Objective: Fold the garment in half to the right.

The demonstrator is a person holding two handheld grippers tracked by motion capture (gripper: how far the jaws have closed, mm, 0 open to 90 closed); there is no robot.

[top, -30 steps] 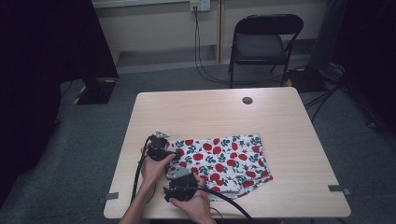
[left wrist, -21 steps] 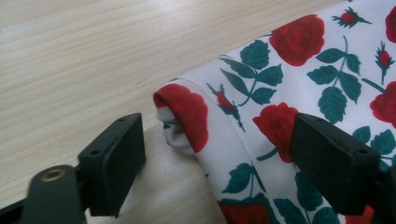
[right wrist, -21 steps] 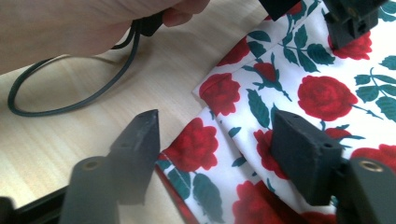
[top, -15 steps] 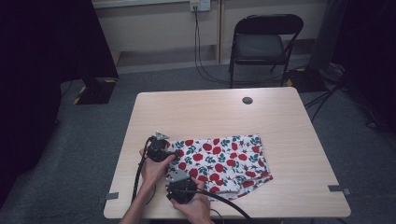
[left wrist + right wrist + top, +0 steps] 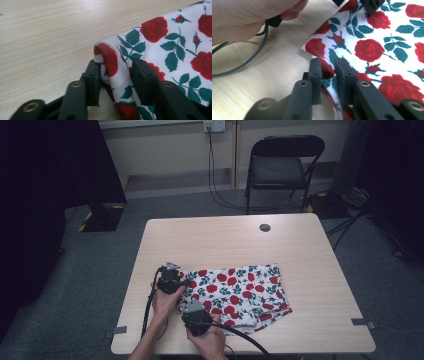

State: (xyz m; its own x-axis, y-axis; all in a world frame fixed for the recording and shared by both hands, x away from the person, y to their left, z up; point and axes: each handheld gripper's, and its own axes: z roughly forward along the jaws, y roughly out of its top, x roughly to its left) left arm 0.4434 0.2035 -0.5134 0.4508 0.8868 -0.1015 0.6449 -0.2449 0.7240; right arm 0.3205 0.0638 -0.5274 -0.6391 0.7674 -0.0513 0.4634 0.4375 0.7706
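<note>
At the near-left edge of the table (image 5: 310,270), both the left gripper (image 5: 115,72) and right gripper (image 5: 327,67) had just closed their jaws, each pinching a bunched fold of the rose-print cloth (image 5: 240,292), apparently readying it for lifting or folding.

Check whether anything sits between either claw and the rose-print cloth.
Nothing visible does. The left claw has just been closing with a bunched fold of the rose-print cloth between its jaws, and the right claw has been closing on the cloth's edge nearby.
</note>
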